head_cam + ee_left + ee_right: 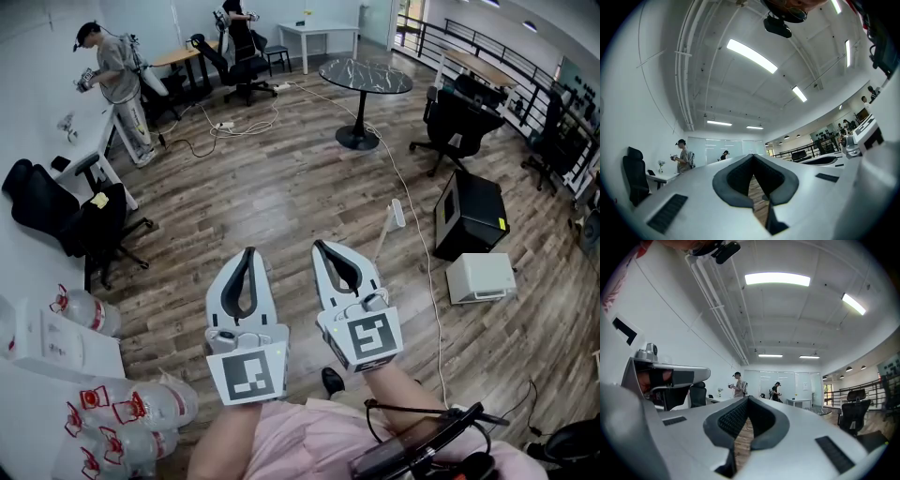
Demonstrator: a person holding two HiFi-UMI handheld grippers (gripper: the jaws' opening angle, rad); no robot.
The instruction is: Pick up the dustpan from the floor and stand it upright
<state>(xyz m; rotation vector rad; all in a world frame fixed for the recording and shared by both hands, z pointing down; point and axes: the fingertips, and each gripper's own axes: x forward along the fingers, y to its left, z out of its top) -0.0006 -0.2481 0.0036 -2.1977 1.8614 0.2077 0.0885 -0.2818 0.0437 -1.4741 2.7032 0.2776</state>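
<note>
A white long-handled dustpan (395,215) lies on the wooden floor, just right of and beyond my right gripper; its thin handle (382,242) runs back towards me. My left gripper (248,252) and right gripper (321,246) are held side by side in the air above the floor, well short of the dustpan. Both are shut with the tips touching and nothing between the pads. In the left gripper view the left gripper (753,156) points across the room, as does the right gripper (748,398) in the right gripper view. The dustpan shows in neither gripper view.
A black box (473,216) and a white box (480,277) stand right of the dustpan, with a cable (420,234) running past it. A round black table (365,77) and office chairs (455,122) lie beyond. Water bottles (141,403) crowd the lower left. A person (117,84) stands at the far left.
</note>
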